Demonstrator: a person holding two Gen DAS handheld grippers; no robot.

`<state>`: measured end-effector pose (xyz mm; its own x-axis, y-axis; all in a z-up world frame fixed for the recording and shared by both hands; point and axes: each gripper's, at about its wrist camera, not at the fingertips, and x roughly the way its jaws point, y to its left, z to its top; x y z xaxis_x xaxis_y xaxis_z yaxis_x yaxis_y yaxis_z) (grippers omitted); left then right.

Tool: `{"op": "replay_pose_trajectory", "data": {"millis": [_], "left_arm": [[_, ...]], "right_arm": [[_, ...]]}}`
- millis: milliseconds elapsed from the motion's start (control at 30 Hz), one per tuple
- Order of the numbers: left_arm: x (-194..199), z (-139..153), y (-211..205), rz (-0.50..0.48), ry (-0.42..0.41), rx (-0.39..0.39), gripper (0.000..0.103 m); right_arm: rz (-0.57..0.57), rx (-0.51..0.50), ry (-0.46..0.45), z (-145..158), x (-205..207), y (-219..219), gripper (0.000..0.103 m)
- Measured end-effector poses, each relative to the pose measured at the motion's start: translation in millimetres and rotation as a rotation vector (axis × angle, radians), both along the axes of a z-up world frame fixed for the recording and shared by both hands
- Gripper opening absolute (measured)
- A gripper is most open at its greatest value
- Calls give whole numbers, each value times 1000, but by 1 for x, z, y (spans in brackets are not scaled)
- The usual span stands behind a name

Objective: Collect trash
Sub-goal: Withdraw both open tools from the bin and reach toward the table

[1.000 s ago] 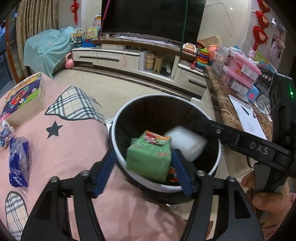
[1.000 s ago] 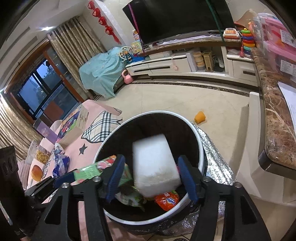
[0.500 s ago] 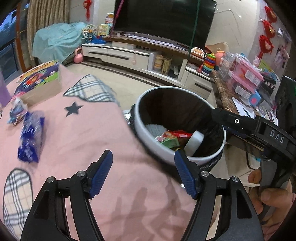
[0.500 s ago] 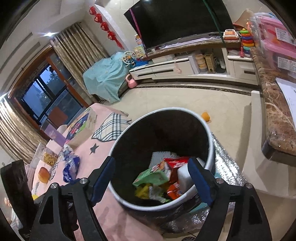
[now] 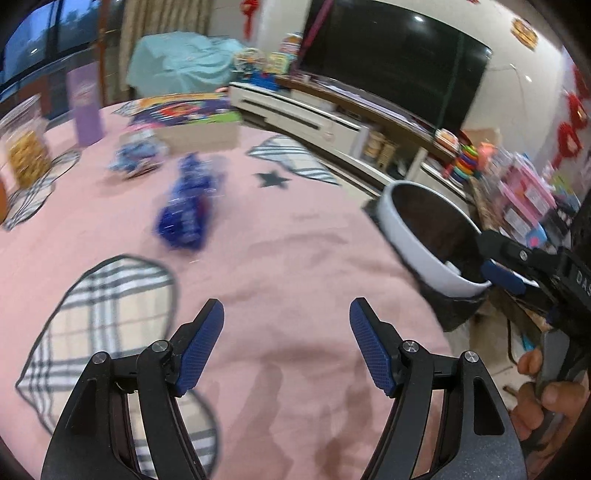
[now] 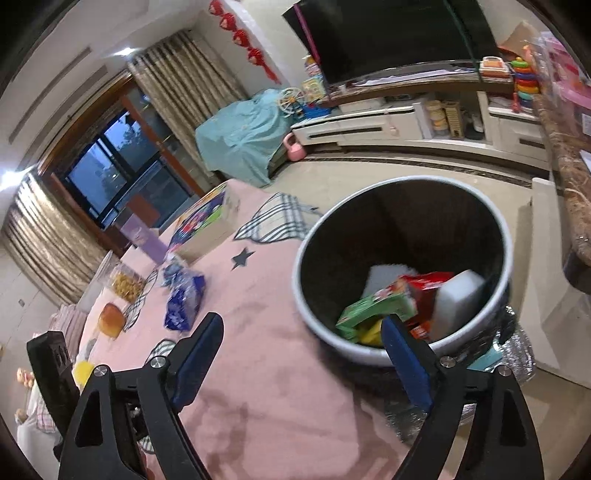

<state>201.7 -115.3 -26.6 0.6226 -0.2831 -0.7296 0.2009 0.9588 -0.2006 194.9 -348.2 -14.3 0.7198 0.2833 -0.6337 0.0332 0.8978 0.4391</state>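
Both grippers empty, jaws wide.
We held left gripper [image 5: 286, 341] over pink cloth [image 5: 280, 258]; right gripper [image 6: 303, 354] faced bin [image 6: 317, 317]; blue wrapper [image 5: 186, 210] lay ahead.

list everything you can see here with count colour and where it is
round trash bin with white rim: 1, dark inside, at the edge of the pink tablecloth
green carton: 1, green, inside the bin
white foam block: 1, white, inside the bin, leaning on its right wall
red wrapper: 1, red, in the bin between carton and foam
pink tablecloth with plaid patches: 1, covers the table
blue plastic wrapper: 1, blue, lying on the cloth
colourful flat box: 1, far edge of the table
purple carton: 1, standing at the far left
black television: 1, above the white cabinet
left gripper: 1, black with blue pads, open over the cloth
right gripper: 1, open, near the bin rim
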Motion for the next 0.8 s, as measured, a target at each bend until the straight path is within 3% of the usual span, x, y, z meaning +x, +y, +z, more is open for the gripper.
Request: {"op": "replay_pose_trajectory", "data": {"millis": [367,800], "left_arm": [[-14,-14,74,143,19,-31,72],[-13,-28,130,248,45,-30,72]], "right_arm": [[112,11,28,-13,0,65,89],[214,-16,43,-26,19,128,89]]}}
